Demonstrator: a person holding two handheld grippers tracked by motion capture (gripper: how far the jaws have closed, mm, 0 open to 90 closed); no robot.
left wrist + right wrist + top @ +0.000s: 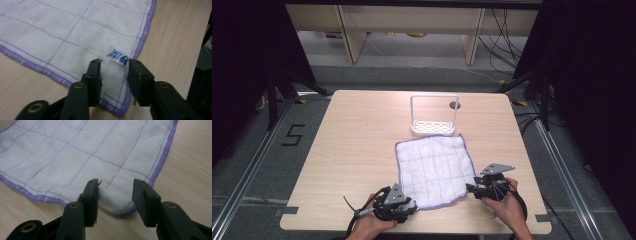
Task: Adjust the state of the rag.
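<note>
A white quilted cloth (434,167) with purple edging lies flat on the wooden table (357,140). My left gripper (413,205) is at its near left corner. In the left gripper view the cloth (75,32) corner lies between the open jaws (113,66), just below a small white and blue label (117,55). My right gripper (470,189) is at the near right corner. In the right gripper view that corner of the cloth (87,152) sits between the open jaws (115,186). Both grippers are low over the table, each held by a hand.
A white wire-frame rack (434,117) stands just beyond the cloth's far edge, beside a round cable hole (455,105) in the table. Bare wood stretches to the left of the cloth. Shelving legs and cables are on the floor behind the table.
</note>
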